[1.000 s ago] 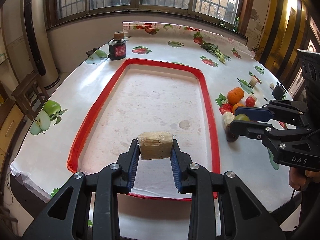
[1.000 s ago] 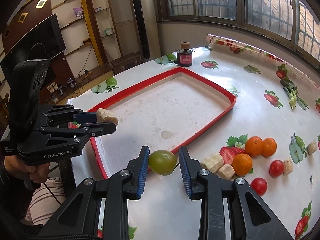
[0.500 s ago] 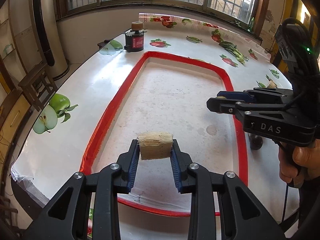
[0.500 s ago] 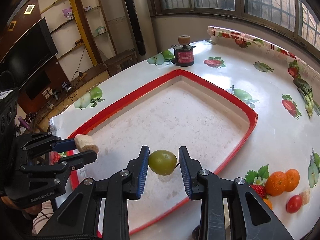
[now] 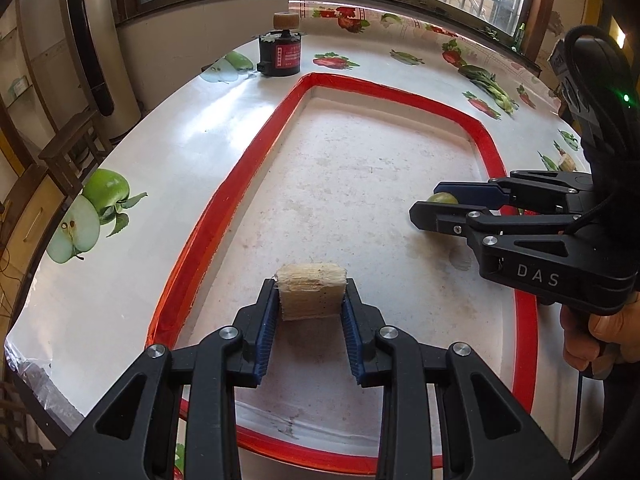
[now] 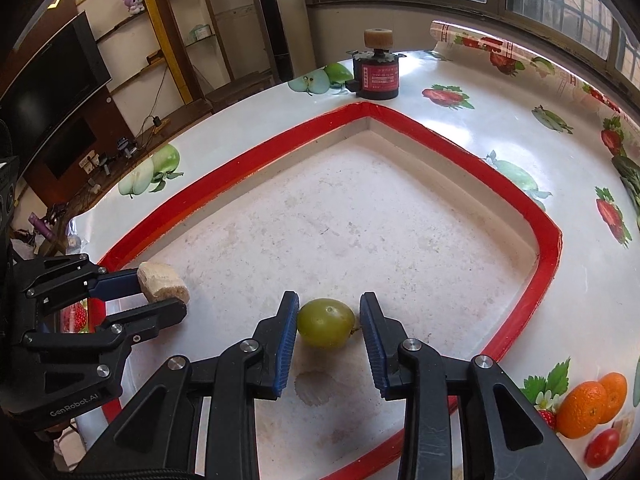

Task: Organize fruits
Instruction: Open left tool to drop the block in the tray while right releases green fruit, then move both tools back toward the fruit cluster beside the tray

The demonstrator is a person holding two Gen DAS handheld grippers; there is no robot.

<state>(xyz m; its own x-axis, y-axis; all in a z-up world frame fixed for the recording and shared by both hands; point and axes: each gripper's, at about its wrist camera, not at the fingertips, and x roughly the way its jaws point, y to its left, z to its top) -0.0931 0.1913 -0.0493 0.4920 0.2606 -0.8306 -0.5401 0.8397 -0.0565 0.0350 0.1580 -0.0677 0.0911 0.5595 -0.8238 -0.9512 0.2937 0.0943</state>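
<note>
My left gripper (image 5: 311, 300) is shut on a pale beige banana chunk (image 5: 311, 289) and holds it above the near left part of the red-rimmed tray (image 5: 240, 176). It also shows in the right wrist view (image 6: 162, 294). My right gripper (image 6: 329, 326) has its fingers spread wider than the green grape (image 6: 326, 328), which lies between them on the tray floor (image 6: 360, 216). There is a gap on the grape's right side. In the left wrist view the right gripper (image 5: 430, 206) sits low over the tray's right side with the grape (image 5: 442, 199) peeking out.
A black and red motor with a cork wheel (image 6: 376, 76) stands on the table beyond the tray's far corner. Two oranges (image 6: 592, 402), a cherry tomato (image 6: 602, 446) and a beige chunk (image 6: 624, 426) lie on the fruit-print tablecloth right of the tray.
My right gripper came down over the tray and its fingers opened, leaving the grape on the tray floor. My left gripper moved forward over the tray, still holding the banana chunk.
</note>
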